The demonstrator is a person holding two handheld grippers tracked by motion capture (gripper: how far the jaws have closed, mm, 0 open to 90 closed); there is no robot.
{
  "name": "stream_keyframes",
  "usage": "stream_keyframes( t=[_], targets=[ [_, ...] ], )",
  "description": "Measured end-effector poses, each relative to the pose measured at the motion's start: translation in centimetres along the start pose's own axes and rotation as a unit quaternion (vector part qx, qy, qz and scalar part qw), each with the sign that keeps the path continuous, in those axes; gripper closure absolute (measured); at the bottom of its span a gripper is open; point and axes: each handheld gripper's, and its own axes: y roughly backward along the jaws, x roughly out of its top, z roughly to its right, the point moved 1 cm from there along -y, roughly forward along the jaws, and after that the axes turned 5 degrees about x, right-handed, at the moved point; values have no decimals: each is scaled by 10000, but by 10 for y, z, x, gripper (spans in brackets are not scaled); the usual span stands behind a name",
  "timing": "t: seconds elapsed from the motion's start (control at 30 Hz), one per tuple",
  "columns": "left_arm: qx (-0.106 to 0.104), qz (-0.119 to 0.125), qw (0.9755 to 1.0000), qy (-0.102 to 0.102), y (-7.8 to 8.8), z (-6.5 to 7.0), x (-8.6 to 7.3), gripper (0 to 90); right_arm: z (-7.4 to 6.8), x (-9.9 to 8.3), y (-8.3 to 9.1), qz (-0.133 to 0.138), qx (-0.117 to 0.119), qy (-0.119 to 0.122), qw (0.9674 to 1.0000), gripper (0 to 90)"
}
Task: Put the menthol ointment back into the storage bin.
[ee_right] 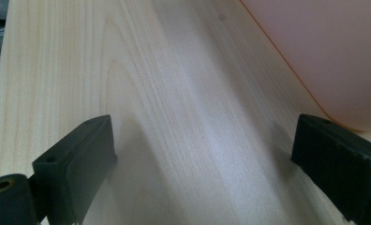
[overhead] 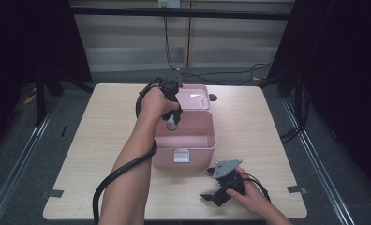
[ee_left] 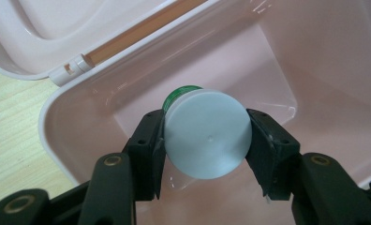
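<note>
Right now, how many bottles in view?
1. The bottle, white cap with a green band under it, is clamped in the left gripper over the open pink box. More may be hidden by the forearm.

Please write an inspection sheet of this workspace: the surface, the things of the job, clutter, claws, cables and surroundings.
Surface: light wooden table, tape tabs at its near corners.
Job's things: pink box open, lid folded back flat; small bottle with pale grey cap and green part behind it, held over the box's inside.
Clutter: nothing seen.
Claws: left claw shut on the bottle, both pads against the cap; right claw open with nothing between its jaws, low over the table beside the box.
Cables: a thick black cable runs along the left forearm; more cables on the floor behind the table.
Surroundings: dark curtains at both sides, pale wall panels behind, grey floor.
</note>
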Motion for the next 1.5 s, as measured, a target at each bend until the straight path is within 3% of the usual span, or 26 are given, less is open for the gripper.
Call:
stream_keyframes(
  t=[0.2,0.9,1.07,1.5],
  targets=[
    [93,-4,9998,175,-6,0,3,501,0,0,0,-1,3,-3,10000,57],
    [33,-20,9980,628,-41,-2,6,501,0,0,0,1,5,-2,10000,57],
    [19,3,9966,823,-50,-2,5,500,0,0,0,-2,8,12,10000,57],
    [115,99,9952,964,-65,-8,1,500,0,0,0,-2,6,8,10000,57]
  ],
)
